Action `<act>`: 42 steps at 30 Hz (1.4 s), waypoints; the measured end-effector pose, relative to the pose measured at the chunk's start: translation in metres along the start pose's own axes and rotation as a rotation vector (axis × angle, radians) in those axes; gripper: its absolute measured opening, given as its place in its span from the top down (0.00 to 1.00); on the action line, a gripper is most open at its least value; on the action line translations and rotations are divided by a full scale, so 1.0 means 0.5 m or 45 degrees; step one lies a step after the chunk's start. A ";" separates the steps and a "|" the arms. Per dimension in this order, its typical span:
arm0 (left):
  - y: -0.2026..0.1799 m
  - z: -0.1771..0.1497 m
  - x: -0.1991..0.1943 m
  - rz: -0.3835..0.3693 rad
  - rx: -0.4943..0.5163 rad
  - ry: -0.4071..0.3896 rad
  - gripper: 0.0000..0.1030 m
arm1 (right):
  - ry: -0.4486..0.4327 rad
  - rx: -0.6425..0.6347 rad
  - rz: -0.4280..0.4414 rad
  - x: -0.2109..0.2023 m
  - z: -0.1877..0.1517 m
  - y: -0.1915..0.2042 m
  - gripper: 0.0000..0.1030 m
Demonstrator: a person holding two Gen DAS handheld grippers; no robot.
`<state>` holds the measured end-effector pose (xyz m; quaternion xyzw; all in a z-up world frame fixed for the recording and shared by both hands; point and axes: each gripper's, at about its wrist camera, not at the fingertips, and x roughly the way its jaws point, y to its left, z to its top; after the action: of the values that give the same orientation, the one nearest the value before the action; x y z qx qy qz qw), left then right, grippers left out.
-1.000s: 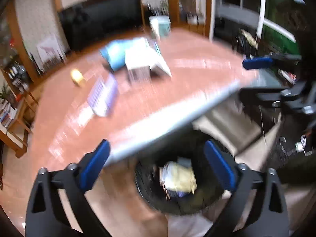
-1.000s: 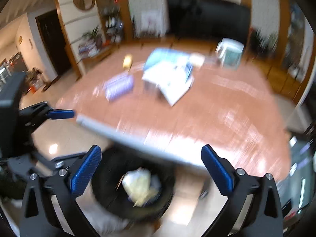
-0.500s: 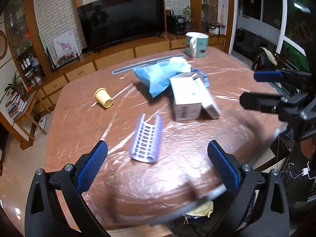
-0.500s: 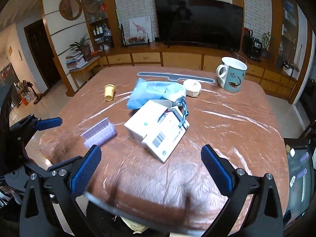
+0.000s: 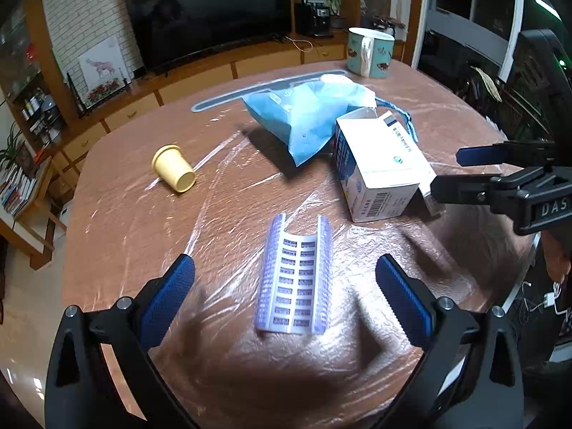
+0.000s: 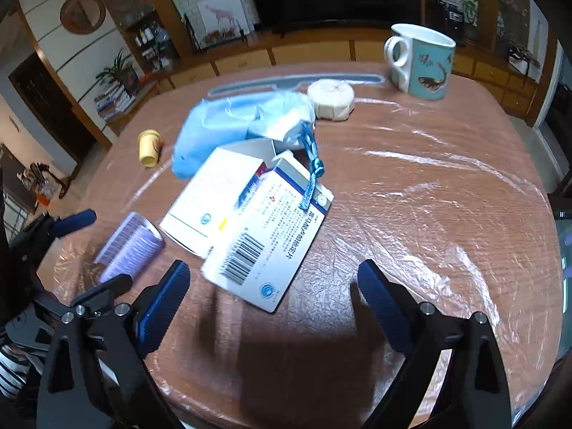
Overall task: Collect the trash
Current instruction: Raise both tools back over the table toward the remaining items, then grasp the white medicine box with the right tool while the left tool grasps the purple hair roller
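Observation:
Trash lies on a brown table (image 5: 136,221) under clear plastic film. A curved purple plastic tray (image 5: 295,275) lies just ahead of my open, empty left gripper (image 5: 284,295); it also shows in the right wrist view (image 6: 127,246). A white cardboard box (image 5: 375,171) lies beyond it, right in front of my open, empty right gripper (image 6: 273,298) as an opened white box (image 6: 246,214). A blue bag (image 5: 304,114) and a tipped yellow paper cup (image 5: 174,172) lie farther back. The right gripper shows at the right edge of the left wrist view (image 5: 461,171).
A teal mug (image 6: 425,60) stands at the far right of the table. A white roll (image 6: 331,99) sits by the bag. A long grey strip (image 5: 264,89) lies along the far edge. A TV and wooden cabinets stand behind the table.
Both grippers have risen from above the black trash bin beside the table and moved forward over the tabletop. The purple tray and the box are now close in front of them.

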<state>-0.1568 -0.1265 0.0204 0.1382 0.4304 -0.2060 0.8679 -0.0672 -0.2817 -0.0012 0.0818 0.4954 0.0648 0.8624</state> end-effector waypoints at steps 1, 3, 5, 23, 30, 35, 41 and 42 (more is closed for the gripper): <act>0.000 0.003 0.005 -0.003 0.010 0.005 0.02 | 0.013 -0.010 -0.004 0.008 0.001 0.001 0.10; -0.001 0.004 0.012 -0.009 0.027 0.014 0.02 | 0.032 -0.009 0.002 0.021 0.004 0.002 0.13; 0.002 0.005 0.022 -0.012 0.035 0.024 0.06 | 0.067 0.014 0.022 0.039 0.009 -0.002 0.17; 0.018 -0.006 0.052 -0.092 0.001 0.092 0.49 | 0.066 -0.096 -0.055 0.044 0.011 0.007 0.47; 0.024 -0.006 0.047 -0.097 -0.020 0.088 0.57 | 0.067 -0.050 -0.027 0.036 0.005 -0.011 0.48; 0.023 -0.003 0.033 -0.096 -0.043 0.065 0.57 | 0.041 0.002 0.017 0.012 0.001 -0.035 0.49; 0.018 -0.004 0.016 -0.102 -0.067 0.048 0.57 | 0.029 0.052 0.054 -0.007 -0.010 -0.051 0.49; 0.017 -0.007 0.014 -0.105 -0.072 0.049 0.57 | 0.029 0.054 0.054 -0.009 -0.014 -0.051 0.49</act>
<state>-0.1515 -0.1192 0.0132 0.0995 0.4579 -0.2268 0.8538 -0.0747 -0.3072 -0.0060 0.1097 0.5047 0.0734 0.8531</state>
